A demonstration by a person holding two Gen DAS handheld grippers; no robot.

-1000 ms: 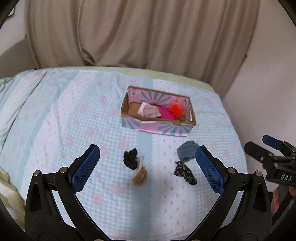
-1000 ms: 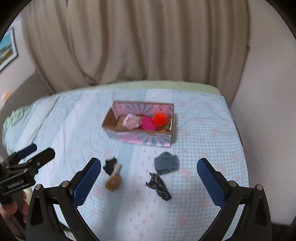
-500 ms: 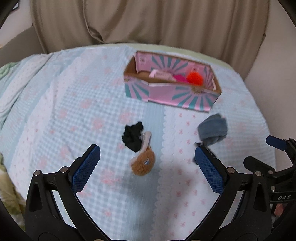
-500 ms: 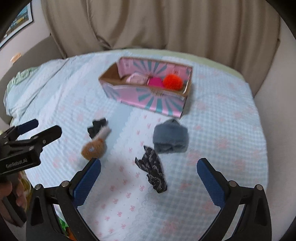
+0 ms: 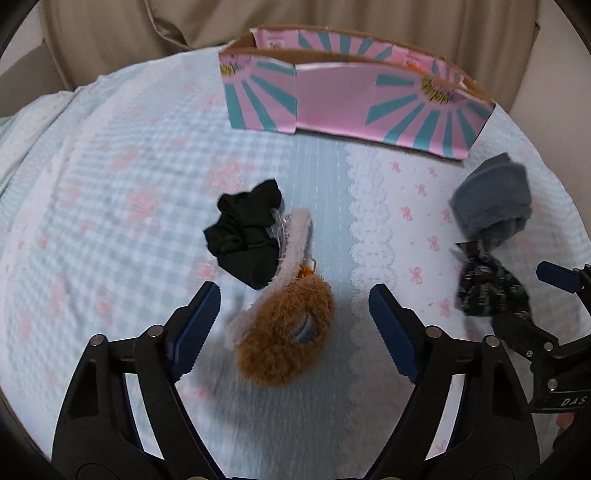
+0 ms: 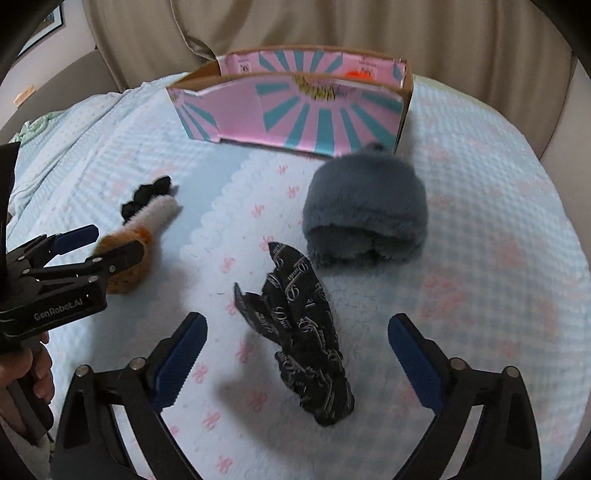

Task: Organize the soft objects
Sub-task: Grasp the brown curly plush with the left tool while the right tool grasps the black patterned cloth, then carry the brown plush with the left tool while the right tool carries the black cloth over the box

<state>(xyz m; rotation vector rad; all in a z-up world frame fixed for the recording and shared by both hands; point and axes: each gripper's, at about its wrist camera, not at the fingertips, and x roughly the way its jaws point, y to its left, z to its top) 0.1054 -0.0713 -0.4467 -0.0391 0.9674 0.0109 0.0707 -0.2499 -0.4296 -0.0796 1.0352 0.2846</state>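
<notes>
**Inspector:** Blue-padded and spread wide, the left claw (image 5: 293,319) hangs low over the bed (image 5: 110,192), gripping nothing. The brown fluffy scrunchie (image 5: 284,332) lies on the cover between its fingers, without contact that I can confirm.

**Clerk:** And what adjoins the scrunchie?

**Inspector:** A pale fuzzy band (image 5: 291,243) lies against its far side, and a black scrunchie (image 5: 245,236) touches that band on the left. All three form one cluster near the middle of the bed.

**Clerk:** The right claw?

**Inspector:** The right claw (image 6: 297,356) is likewise spread apart and empty. A black patterned scrunchie (image 6: 303,332) with pale lettering lies on the cover between its fingers, nearer the left one. Just beyond it sits a grey-blue plush piece (image 6: 365,206), the two close together; whether they touch I cannot tell.

**Clerk:** The container?

**Inspector:** A pink-and-teal cardboard box (image 6: 295,110) stands upright toward the far edge of the bed, open at the top. Something orange (image 6: 356,74) shows just above its front wall; the rest of its contents are hidden. The plush piece rests just in front of the box's right end.

**Clerk:** Surroundings?

**Inspector:** Beige curtain (image 6: 295,29) behind the far edge. The frames are somewhat blurred.
</notes>
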